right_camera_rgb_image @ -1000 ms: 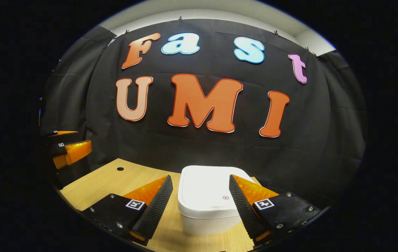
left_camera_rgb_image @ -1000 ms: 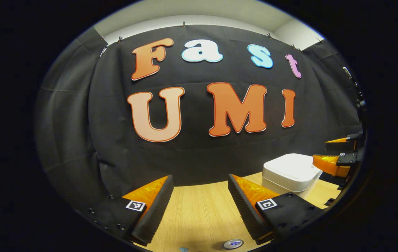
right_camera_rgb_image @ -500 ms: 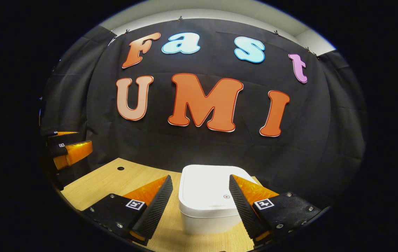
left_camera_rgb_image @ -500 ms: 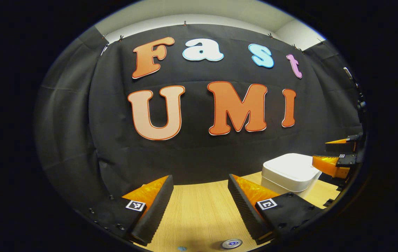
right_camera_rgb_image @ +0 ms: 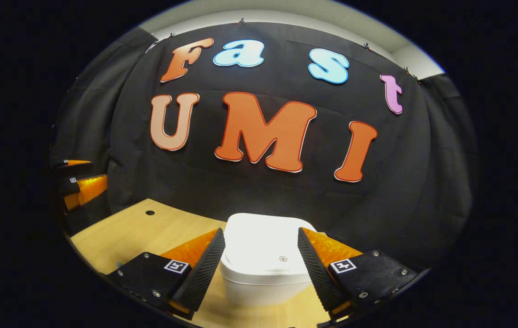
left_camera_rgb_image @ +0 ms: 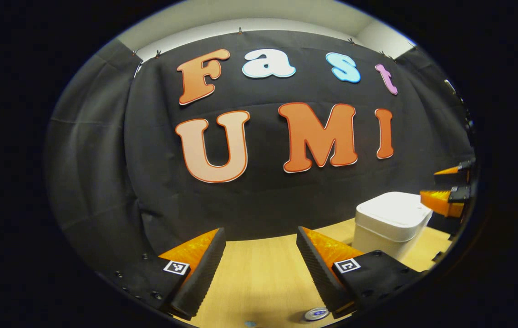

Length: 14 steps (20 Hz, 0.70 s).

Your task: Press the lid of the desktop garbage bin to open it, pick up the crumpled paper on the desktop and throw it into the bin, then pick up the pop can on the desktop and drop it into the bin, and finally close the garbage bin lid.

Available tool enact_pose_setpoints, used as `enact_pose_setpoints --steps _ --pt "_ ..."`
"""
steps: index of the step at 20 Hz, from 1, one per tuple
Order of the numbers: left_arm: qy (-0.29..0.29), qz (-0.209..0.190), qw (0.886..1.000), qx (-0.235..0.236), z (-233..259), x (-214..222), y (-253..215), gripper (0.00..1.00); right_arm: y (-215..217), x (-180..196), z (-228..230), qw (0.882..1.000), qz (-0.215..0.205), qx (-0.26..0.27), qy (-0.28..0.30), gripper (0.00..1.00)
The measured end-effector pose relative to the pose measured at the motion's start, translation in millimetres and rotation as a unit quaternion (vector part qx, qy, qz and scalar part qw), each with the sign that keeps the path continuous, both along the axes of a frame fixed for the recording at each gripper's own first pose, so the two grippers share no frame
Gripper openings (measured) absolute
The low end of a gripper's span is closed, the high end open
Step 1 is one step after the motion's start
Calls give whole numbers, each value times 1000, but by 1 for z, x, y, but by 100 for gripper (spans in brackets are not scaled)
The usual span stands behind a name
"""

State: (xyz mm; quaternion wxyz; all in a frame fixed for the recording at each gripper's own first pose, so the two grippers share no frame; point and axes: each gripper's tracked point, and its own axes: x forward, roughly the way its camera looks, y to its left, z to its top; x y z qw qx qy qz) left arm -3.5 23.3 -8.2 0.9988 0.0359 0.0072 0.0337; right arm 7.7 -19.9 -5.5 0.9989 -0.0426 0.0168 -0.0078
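Observation:
A white square garbage bin [right_camera_rgb_image: 263, 264] with its lid down stands on the wooden desk [right_camera_rgb_image: 149, 232], straight ahead of my right gripper [right_camera_rgb_image: 259, 259], which is open with the bin framed between its fingers. The bin [left_camera_rgb_image: 391, 221] sits at the right in the left gripper view, with the right gripper [left_camera_rgb_image: 448, 189] beyond it. My left gripper [left_camera_rgb_image: 259, 259] is open above bare desk [left_camera_rgb_image: 259, 278]. The top of a pop can [left_camera_rgb_image: 316, 314] peeks up at the bottom edge, just under its right finger. The left gripper [right_camera_rgb_image: 79, 184] hangs at the far left in the right gripper view.
A small round hole [right_camera_rgb_image: 150, 212] is in the desk near its back left corner. A tiny blue speck [left_camera_rgb_image: 251, 323] lies on the desk at the bottom of the left gripper view. The black cloth wall stands close behind the desk.
My left gripper has swung left, so the bin and can slid right in its view. My right gripper has edged nearer the bin, which looms larger between its fingers.

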Motion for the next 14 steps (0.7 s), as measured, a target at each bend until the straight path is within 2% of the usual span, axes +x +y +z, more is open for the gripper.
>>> enact_pose_setpoints --steps 5,10,14 --pt "6 9 1000 -10 -4 0 11 100 -3 2 2 1000 3 5 5 96" --pt "5 11 1000 -8 -2 -2 11 99 -15 6 -3 1000 -4 20 22 86" --pt "4 10 1000 -5 -2 -4 8 99 -23 8 1 1000 -11 22 19 83"
